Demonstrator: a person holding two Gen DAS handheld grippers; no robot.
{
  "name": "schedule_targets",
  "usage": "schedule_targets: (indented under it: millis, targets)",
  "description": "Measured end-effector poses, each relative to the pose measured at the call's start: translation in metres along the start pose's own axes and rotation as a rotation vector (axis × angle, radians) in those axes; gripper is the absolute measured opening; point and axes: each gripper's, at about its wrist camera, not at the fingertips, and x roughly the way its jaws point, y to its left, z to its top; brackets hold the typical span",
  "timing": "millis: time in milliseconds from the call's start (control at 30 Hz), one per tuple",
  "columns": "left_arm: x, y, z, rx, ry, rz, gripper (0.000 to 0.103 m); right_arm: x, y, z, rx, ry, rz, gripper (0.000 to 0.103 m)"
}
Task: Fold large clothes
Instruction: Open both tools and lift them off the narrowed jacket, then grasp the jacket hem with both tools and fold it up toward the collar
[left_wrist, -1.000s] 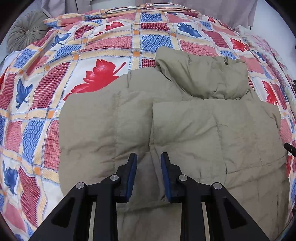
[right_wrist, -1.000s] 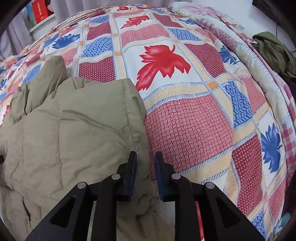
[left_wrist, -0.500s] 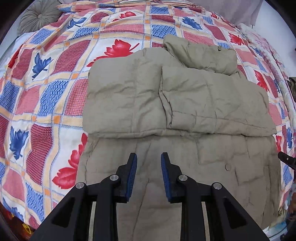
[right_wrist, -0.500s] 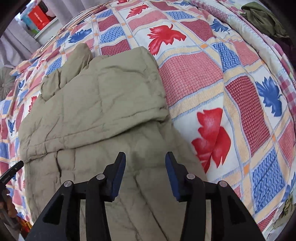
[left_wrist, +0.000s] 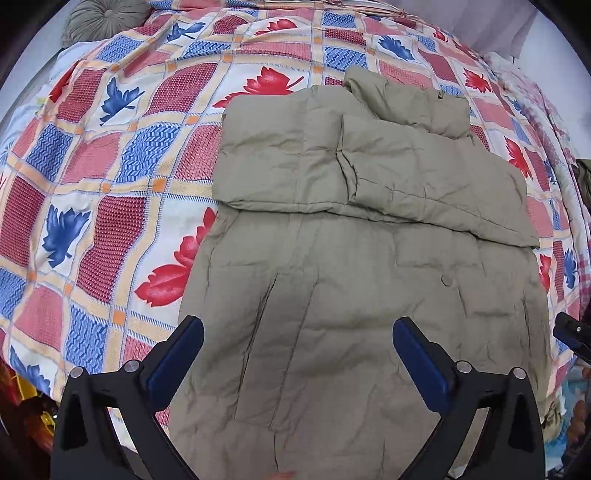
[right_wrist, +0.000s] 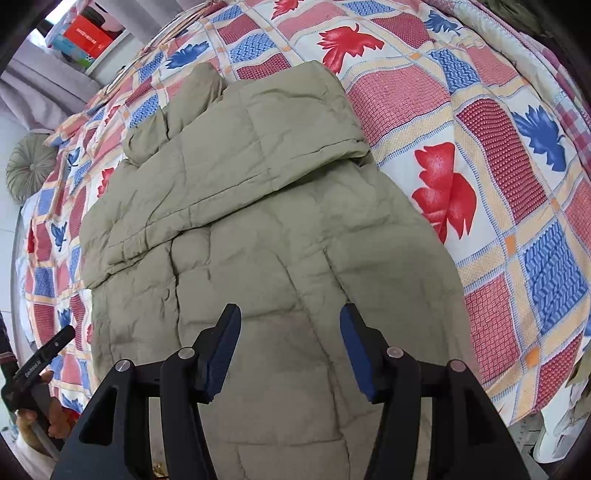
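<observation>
A patchwork leaf-print bedspread (left_wrist: 122, 192) covers the bed. On it lies the olive padded coat (left_wrist: 351, 266), sleeves already folded across the chest toward twelve o'clock, hem at six o'clock by the bed's near edge. The left gripper (left_wrist: 297, 354) hangs above the lower panel, jaws spread wide and holding nothing. The right gripper (right_wrist: 290, 347) hovers likewise, parted less widely, also empty. Judging by this, the hem comes next: pinch both bottom corners deep enough to catch every layer, then lift evenly toward the collar (left_wrist: 410, 107).
</observation>
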Motion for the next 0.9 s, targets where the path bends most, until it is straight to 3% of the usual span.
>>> schedule_targets:
  millis: [100,667,900]
  targets:
    - [-0.006,0.007,-0.01,0.005,0.014,0.006,0.103,-0.009,0.005,-0.011,0.006,0.016,0.073,0.086]
    - [-0.012,0.02,-0.068,0.009,0.15,-0.039,0.103,-0.023,0.011,-0.069,0.106,0.107,0.207,0.086]
    - [-0.009,0.04,-0.097,-0.009,0.222,-0.189,0.103,-0.013,-0.003,-0.085,0.187,0.205,0.214,0.086]
